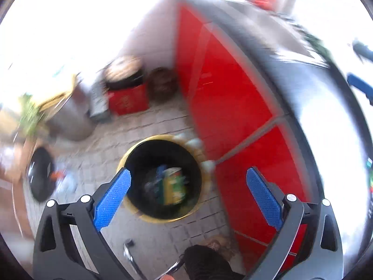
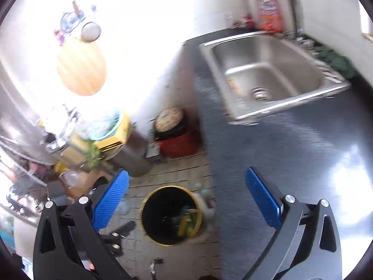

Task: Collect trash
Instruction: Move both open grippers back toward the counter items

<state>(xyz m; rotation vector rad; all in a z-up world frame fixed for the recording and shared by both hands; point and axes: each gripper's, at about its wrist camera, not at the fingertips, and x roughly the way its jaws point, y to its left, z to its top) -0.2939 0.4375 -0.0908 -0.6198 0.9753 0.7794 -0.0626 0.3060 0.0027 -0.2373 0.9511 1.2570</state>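
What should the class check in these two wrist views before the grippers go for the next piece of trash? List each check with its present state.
1. Left gripper open, nothing between its fingers: ok.
2. Right gripper open, nothing held: ok.
3. Yellow-rimmed bin upright on the floor, mouth uncovered: ok.
4. Trash lies inside the bin: ok.
5. Sink free of trash: cannot tell, small bits near the basin's left side.
6. Next trash item located: cannot tell, views blurred.
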